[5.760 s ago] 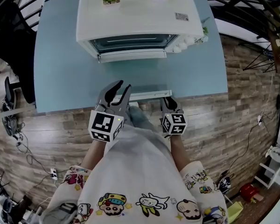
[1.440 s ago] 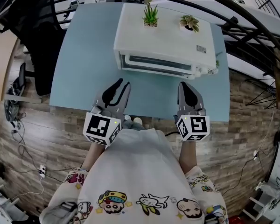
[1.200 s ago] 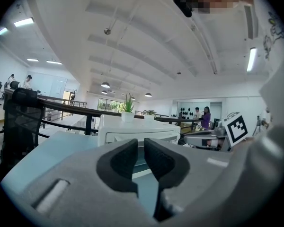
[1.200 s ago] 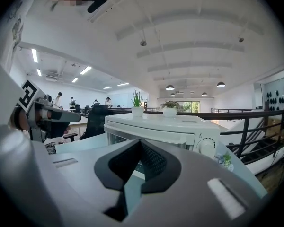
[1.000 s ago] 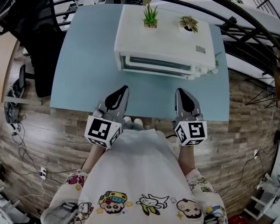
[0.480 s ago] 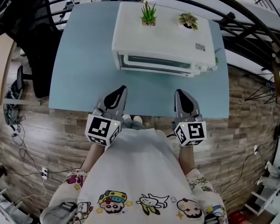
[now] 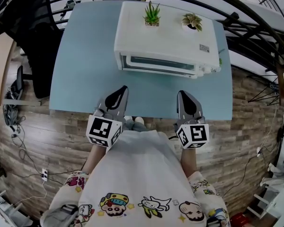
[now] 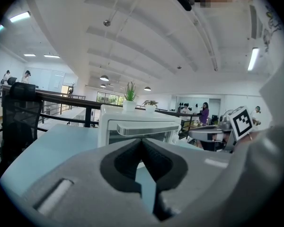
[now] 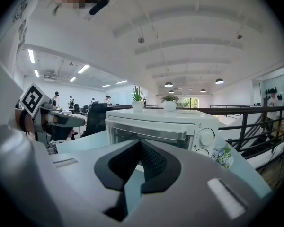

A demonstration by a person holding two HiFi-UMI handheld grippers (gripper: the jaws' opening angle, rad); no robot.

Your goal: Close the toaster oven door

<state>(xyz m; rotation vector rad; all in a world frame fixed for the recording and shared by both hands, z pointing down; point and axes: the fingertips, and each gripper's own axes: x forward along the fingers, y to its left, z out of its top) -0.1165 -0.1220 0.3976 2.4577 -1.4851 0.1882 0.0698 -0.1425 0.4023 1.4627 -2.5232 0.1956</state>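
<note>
The white toaster oven (image 7: 163,37) stands at the far middle of the light blue table (image 7: 85,56), its glass door (image 7: 156,63) closed flat against the front. In the left gripper view the toaster oven (image 8: 132,119) faces me with its handle (image 8: 144,129) up; in the right gripper view the toaster oven (image 9: 165,122) shows its knobs (image 9: 206,137). My left gripper (image 7: 122,90) and right gripper (image 7: 181,94) hover over the table's near edge, well short of the oven. Both are shut and hold nothing, as the left gripper (image 8: 142,141) and right gripper (image 9: 141,143) show close up.
Two small potted plants (image 7: 151,14) (image 7: 192,20) sit on top of the oven. A black office chair (image 7: 28,22) stands left of the table and a black railing (image 7: 246,18) curves behind it. Wood-pattern floor (image 7: 246,126) lies around the table.
The oven door, open several seconds ago, is closed. The left jaws, then apart, have come together. Both grippers have drawn back slightly toward me; over the last half second little moves.
</note>
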